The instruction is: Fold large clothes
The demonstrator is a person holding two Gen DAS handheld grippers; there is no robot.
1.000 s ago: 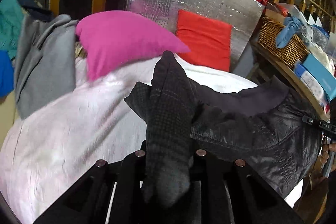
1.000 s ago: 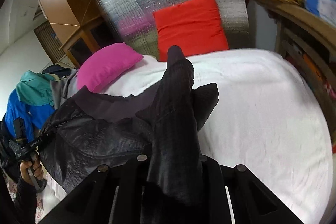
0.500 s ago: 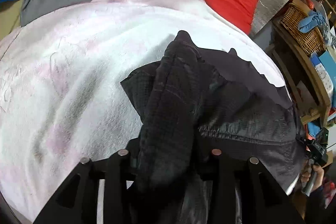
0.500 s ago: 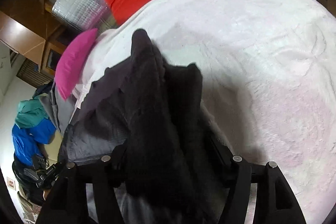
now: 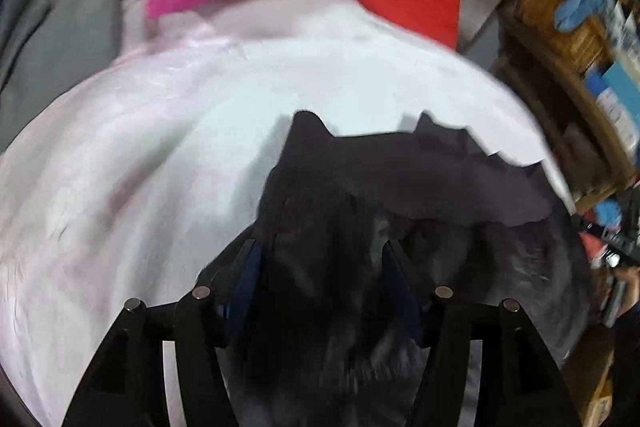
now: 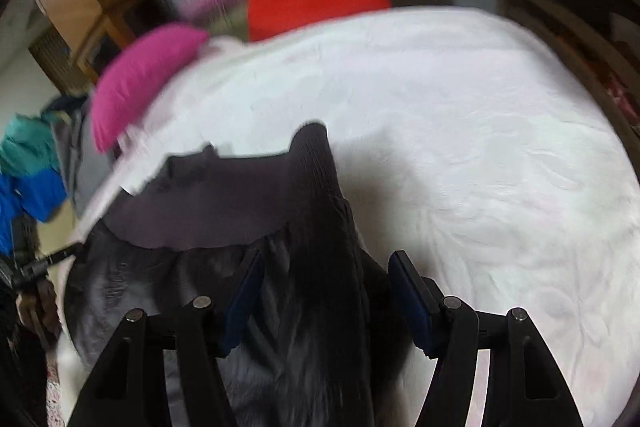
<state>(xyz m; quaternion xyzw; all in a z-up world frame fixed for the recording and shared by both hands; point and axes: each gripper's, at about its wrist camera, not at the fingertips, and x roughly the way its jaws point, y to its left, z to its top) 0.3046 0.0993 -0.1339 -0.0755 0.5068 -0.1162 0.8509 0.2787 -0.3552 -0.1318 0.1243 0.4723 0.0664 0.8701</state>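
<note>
While left tongs (image 5: 320, 267) spread | jacket (image 5: 440, 187) between | bed (image 5: 160, 147)

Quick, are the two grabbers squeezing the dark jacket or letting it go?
Left gripper: open; jaws have just been opening, dark jacket loose between them.
Right gripper: open; jaws just opened, jacket lies between the pads, unpinched.

dark jacket (image 5: 400, 187), ribbed hem spread flat, lying on white bedspread (image 6: 480, 147)
</note>
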